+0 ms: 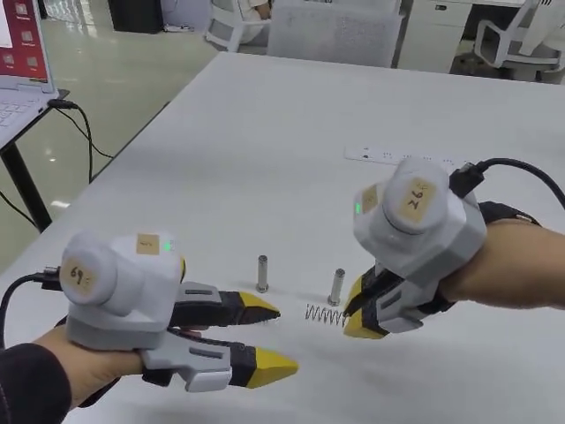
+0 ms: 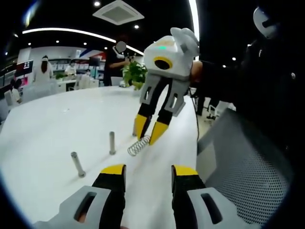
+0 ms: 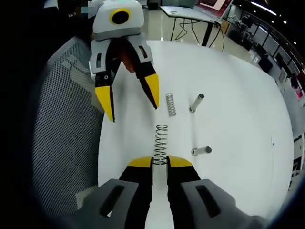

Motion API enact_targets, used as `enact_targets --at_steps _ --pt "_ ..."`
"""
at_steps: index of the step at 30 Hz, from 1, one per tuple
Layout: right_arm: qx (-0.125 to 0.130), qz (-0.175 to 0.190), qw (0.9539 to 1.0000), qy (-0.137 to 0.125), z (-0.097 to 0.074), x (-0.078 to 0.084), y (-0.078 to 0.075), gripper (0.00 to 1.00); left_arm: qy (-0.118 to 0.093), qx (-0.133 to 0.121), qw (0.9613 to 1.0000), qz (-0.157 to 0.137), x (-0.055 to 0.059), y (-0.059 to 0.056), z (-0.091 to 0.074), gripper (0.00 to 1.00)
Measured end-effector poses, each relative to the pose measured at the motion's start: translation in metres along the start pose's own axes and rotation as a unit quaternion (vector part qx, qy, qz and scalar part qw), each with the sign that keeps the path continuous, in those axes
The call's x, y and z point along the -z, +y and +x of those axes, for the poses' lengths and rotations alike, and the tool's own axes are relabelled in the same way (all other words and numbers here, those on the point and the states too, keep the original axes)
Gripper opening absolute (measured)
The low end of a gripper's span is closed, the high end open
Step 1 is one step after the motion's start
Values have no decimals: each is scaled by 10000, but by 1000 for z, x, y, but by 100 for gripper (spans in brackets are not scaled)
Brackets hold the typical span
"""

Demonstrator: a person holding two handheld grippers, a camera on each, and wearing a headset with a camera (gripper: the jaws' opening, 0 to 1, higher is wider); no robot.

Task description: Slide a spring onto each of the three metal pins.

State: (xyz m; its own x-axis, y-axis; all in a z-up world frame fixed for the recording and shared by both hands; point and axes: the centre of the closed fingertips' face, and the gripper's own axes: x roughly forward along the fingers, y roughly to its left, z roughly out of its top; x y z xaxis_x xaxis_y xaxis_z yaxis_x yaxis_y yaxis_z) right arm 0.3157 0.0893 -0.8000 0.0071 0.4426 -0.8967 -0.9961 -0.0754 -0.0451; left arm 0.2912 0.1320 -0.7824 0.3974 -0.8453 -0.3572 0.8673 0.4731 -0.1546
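Observation:
Two metal pins stand upright on the white table (image 1: 265, 159): one pin (image 1: 262, 272) on the left, the other pin (image 1: 336, 286) on the right. My right gripper (image 1: 353, 318) is shut on the end of a spring (image 1: 325, 314), which sticks out to the left, low over the table beside the right pin. In the right gripper view the held spring (image 3: 161, 140) points forward from the shut right gripper (image 3: 160, 162). A second spring (image 3: 170, 104) lies loose beyond it. My left gripper (image 1: 275, 337) is open and holds nothing, just left of the springs.
A white power strip (image 1: 388, 157) lies further back on the table. A laptop (image 1: 18, 62) sits on a side desk at the far left, with cables hanging. Office chairs (image 1: 335, 31) stand at the table's far end. A mesh chair (image 2: 248, 157) is close behind.

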Motion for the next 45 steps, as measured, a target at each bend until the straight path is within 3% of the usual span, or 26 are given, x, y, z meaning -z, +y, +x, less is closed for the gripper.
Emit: enact_targets --at_steps 18,45 --pt "-210 -558 9982 -111 -3 -21 16 7 -193 -75 9998 81 -7 4 -2 23" --pt "-284 -1149 9928 -161 1 -31 24 8 -261 25 9995 195 -10 -1 -1 6"
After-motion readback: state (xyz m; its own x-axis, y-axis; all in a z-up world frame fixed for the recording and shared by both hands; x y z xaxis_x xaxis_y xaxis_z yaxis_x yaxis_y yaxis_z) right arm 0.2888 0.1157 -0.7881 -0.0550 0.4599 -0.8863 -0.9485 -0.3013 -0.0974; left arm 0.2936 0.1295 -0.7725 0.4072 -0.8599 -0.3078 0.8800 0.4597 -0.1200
